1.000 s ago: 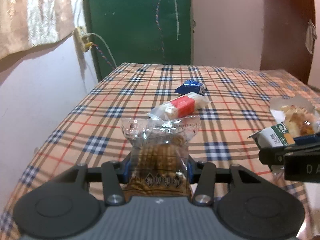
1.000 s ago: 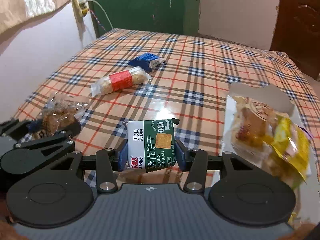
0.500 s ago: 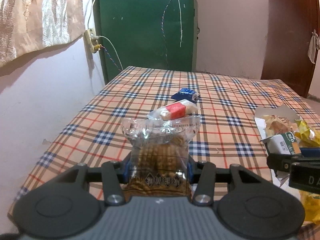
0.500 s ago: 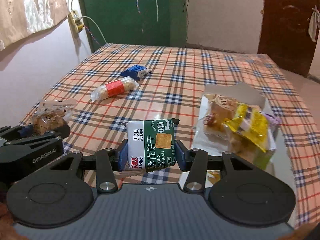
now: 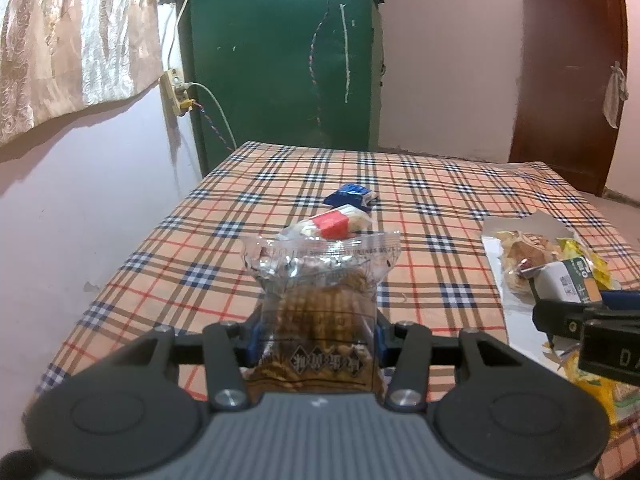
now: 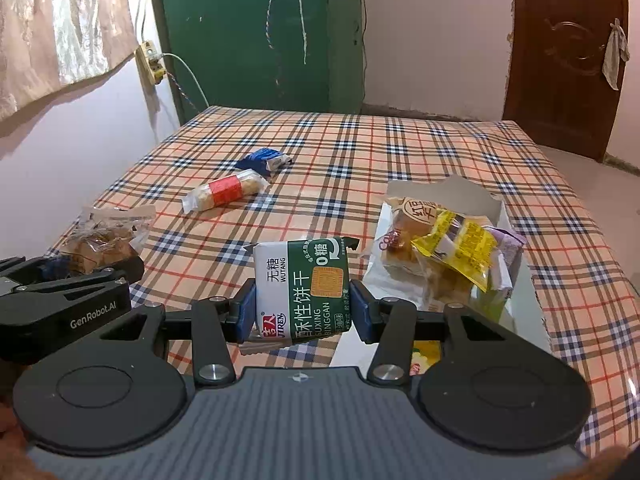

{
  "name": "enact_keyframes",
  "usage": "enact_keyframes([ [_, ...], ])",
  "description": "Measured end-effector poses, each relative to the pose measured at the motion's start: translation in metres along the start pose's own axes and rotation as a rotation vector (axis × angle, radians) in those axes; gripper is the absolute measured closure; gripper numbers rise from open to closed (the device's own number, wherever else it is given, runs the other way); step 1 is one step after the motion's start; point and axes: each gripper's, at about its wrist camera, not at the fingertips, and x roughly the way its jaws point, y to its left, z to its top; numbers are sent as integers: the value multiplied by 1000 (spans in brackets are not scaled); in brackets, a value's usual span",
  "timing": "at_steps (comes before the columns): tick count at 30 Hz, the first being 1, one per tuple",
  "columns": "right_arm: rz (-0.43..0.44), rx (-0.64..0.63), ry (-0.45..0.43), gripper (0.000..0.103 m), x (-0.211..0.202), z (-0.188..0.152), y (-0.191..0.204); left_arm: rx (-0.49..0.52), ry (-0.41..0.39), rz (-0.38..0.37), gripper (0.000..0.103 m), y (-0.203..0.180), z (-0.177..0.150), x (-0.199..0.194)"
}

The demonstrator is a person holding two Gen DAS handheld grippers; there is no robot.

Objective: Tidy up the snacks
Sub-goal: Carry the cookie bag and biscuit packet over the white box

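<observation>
- Left wrist view: left tool (image 5: 318,334) is clamped on a clear cracker bag (image 5: 320,300), held upright above the plaid worktop (image 5: 440,184).
- Right wrist view: right tool (image 6: 303,306) grips a green biscuit pack (image 6: 304,284), lifted just left of the white box (image 6: 516,296) of snacks.
- Farther out, a red-banded roll (image 6: 224,192) and a blue packet (image 6: 262,159) lie near each other on the cloth.
</observation>
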Motion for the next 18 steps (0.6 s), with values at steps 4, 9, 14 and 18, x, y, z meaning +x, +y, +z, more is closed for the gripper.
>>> enact_keyframes([
  [4, -14, 5, -7, 44, -7, -3, -2, 10, -6, -19, 55, -6, -1, -7],
  [9, -25, 25, -18, 44, -18, -8, -10, 26, -11, -45, 55, -17, -2, -14],
  [14, -38, 47, -30, 44, -32, -12, -18, 40, -12, -75, 55, -27, -3, -19],
  [18, -53, 61, -41, 44, -43, -16, -25, 47, -12, -101, 55, -36, -3, -22],
])
